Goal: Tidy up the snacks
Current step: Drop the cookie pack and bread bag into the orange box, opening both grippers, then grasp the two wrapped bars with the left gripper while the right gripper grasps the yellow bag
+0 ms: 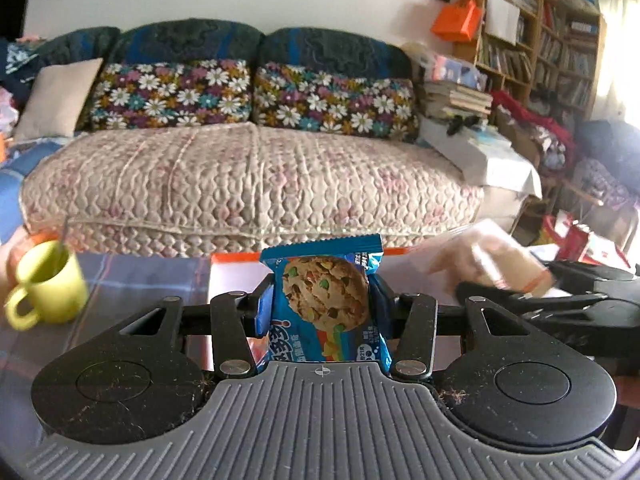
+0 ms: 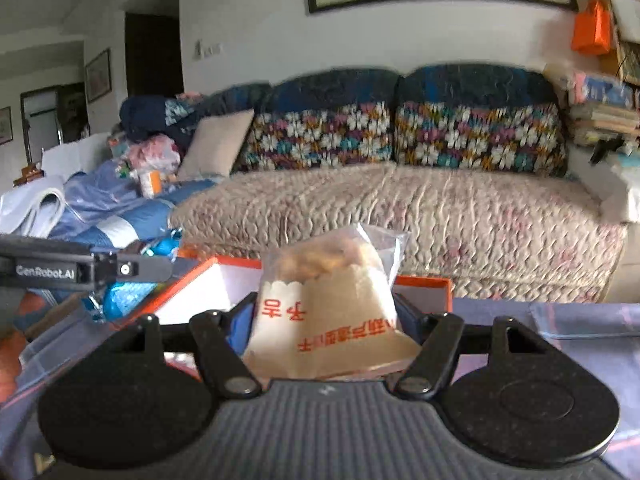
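Left wrist view: the lower edge of the blue cookie packet [image 1: 324, 304] is cut off behind the gripper's grey body, and its printed text is only partly legible. The left gripper [image 1: 322, 304] is closed narrowly on this packet, one blue pad [image 1: 264, 308] pressed to each side, holding it upright above the table. At the right edge the right gripper [image 1: 560, 300] appears only as a dark, blurred shape, and the pale packet it carries is smeared by motion. A yellow-green mug [image 1: 48, 284] with a utensil handle stands at left, also blurred, on the glossy table [image 1: 140, 280]. Behind the cookie packet lies an orange-rimmed white box [image 1: 236, 268], mostly hidden by packet and fingers.

Right wrist view: the right gripper [image 2: 328, 312] stands about half open, clamped on a translucent snack bag [image 2: 332, 312] with red lettering; the contents at its top are too blurred to identify, and its base is hidden by the gripper body. The box [image 2: 420, 288] sits just beyond, partly screened. The left gripper [image 2: 132, 268] enters from the left edge, cut off, with blue wrapper showing beneath it. A quilted sofa [image 2: 400, 208] with floral cushions [image 2: 320, 136] fills the background.
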Available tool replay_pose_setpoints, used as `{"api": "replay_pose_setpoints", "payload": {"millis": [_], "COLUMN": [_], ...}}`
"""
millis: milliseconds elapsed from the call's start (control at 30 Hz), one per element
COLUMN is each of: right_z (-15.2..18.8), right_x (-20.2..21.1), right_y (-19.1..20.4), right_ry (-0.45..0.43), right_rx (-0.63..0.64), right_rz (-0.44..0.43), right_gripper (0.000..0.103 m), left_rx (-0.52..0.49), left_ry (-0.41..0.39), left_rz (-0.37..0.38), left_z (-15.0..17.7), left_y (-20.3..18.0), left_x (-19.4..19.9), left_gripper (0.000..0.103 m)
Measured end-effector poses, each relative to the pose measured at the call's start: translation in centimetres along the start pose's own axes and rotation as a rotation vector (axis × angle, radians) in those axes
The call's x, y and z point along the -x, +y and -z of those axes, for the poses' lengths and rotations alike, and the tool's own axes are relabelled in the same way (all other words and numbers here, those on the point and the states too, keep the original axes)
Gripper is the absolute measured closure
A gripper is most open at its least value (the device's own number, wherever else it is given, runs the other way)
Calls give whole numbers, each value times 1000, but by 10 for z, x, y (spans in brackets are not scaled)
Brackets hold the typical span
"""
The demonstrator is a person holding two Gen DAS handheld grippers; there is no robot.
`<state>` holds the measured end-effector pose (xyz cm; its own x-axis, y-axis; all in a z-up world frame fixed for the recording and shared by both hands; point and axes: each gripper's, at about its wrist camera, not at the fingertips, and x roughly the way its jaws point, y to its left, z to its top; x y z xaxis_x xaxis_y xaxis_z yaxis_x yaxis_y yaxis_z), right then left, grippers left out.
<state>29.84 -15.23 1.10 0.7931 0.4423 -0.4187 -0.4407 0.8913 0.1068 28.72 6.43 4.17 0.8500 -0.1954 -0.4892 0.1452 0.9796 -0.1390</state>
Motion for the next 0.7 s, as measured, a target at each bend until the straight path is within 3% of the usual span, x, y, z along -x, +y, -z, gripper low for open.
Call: {"api": "replay_pose_setpoints", "payload": {"millis": [33, 100, 133, 233, 267, 333, 433, 567, 700], "right_z": [0, 3, 4, 7, 8, 12, 27, 56, 99], "right_x": [-15, -39, -48, -38, -27, -4, 37, 80, 111], "right_y": [-4, -8, -13, -17, -16, -13, -8, -5, -11], "right_ry": [15, 40, 47, 8, -12, -39, -47, -2, 75], "right_rx": [-2, -17, -41, -78, -69, -47, -52, -102, -268], "right_rz": [-1, -6, -7, -27, -31, -13, 4, 38, -2], "right_gripper": [32, 26, 17, 8, 1, 1, 1, 1, 1], "left_rx": [-6, -9, 3, 36, 42, 57, 65, 74, 71], "left_ry": [9, 46, 69, 85, 74, 56, 49, 48, 86], "left_rz": [1, 18, 11, 9, 16, 13, 10, -18, -53], "left_z": [-2, -3, 1, 11, 16, 28, 45, 79, 122], "left_y": [0, 1, 2, 10, 12, 15, 13, 5, -5], "left_x": [-14, -44, -53, -54, -46, -21, 17, 70, 110], "left_gripper": [86, 65, 48, 46, 41, 32, 30, 24, 24]}}
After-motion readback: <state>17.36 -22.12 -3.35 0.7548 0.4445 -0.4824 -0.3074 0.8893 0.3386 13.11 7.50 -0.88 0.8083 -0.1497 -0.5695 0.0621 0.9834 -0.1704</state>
